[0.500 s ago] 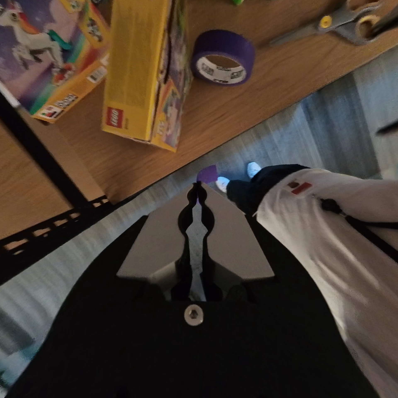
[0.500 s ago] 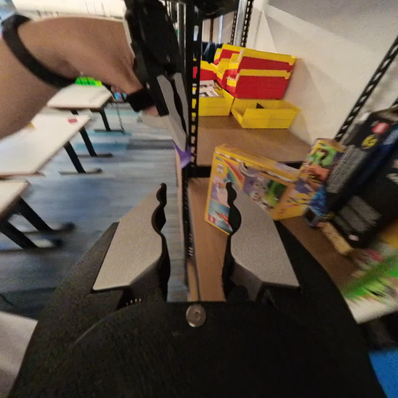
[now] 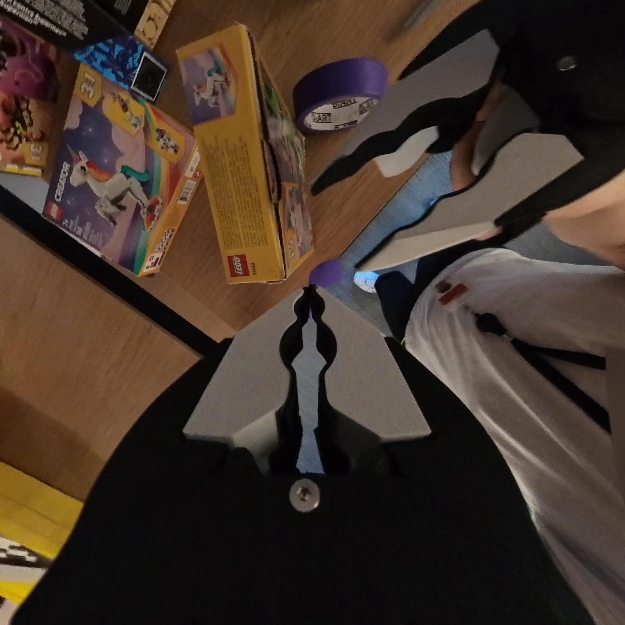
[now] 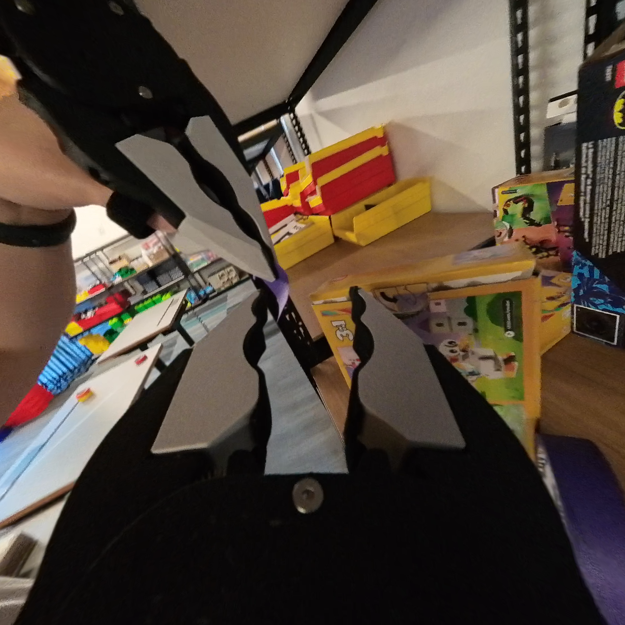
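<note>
Left tool (image 3: 310,291) pinches half-hidden purple tape scrap (image 3: 326,273); right tool (image 4: 306,297) spread.

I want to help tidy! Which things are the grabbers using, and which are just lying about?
In use: left gripper, shut on small purple tape piece; right gripper, open, near it.

Lying about: purple tape roll, upright yellow cardboard box, flat unicorn-picture cardboard box, yellow plastic bins.

Left tongs (image 3: 311,293) at frame centre, tips pinched together on a scrap of purple tape (image 3: 326,274). Right tongs (image 4: 306,294) spread apart, nothing between them; in the left wrist view they sit upper right, gripped by a bare hand (image 3: 554,216).
</note>
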The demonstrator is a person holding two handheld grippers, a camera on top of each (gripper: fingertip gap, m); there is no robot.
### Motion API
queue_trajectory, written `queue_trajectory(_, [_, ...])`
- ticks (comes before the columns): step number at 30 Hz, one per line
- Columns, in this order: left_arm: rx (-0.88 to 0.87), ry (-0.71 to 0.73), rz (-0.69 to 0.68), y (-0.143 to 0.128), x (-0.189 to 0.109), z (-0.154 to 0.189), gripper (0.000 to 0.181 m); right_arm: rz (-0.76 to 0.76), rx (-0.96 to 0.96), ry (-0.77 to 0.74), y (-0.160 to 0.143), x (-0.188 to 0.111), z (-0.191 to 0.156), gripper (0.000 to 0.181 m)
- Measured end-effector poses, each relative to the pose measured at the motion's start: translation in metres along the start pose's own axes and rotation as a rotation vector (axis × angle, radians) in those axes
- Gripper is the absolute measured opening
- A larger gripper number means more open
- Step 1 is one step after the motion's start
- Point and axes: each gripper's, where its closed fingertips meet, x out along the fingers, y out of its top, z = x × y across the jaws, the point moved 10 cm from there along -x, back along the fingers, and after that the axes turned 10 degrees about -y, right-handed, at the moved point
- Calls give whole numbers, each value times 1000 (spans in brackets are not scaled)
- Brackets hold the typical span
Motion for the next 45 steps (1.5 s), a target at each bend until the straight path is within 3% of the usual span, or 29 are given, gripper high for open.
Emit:
queue_trajectory(6, [150,-24,-24,0,2,-4,0,74,63,-34,-19,9,-14,48])
queue_trajectory(9, [168,-59,-13,1,3,-6,0,104,49,-108,-24,7,-15,37])
queue_trajectory(14, [214,-108,56,0,-2,-4,0,138,58,-12,-24,3,-19,0])
queue_trajectory(16, [217,-146,71,1,-3,-4,0,129,54,-1,-23,-1,-18,0])
queue_trajectory(21, [321,-220,124,-7,-1,0,0,-43,-29,43,-7,-12,-17,0])
queue_trajectory(28, [405,-194,396,-17,-8,1,3,-136,-3,53,22,-17,-18,0])
queue_trajectory(33, [387,-308,473,-25,1,2,41,-240,-24,0,28,-15,-14,0])
queue_trajectory(38, [371,-346,505,-29,4,-2,29,-376,-46,-10,39,-14,-18,0])
queue_trajectory(45, [395,-225,559,-25,-6,-2,26,-449,-100,-77,66,-10,-29,0])
